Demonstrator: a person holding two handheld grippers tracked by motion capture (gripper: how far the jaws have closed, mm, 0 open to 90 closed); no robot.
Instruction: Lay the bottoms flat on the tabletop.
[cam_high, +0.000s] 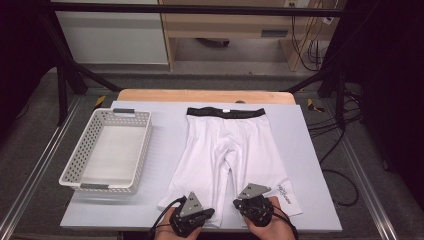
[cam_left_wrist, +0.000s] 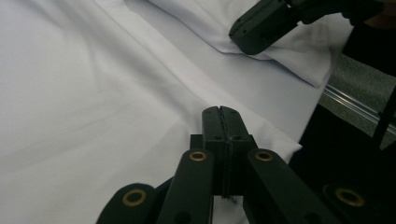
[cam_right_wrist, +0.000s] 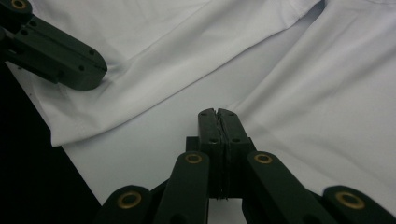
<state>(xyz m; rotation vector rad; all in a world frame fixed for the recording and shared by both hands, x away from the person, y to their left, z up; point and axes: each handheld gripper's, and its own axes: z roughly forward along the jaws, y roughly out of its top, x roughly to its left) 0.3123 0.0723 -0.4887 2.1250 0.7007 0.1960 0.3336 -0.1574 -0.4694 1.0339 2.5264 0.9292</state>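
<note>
Both tools, left (cam_high: 196, 212) and right (cam_high: 253, 202), are pinched shut at the hems of the shorts (cam_high: 227, 145); the shorts lie flat, unfolded, the basket (cam_high: 141, 137) empty.

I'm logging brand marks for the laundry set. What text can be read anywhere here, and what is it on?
None can be read.
Black waistband of the white shorts: faint lettering, too blurred to read.
Right leg hem: small dark print, too small to read.
Basket: grey tags at both ends, no text legible.
</note>
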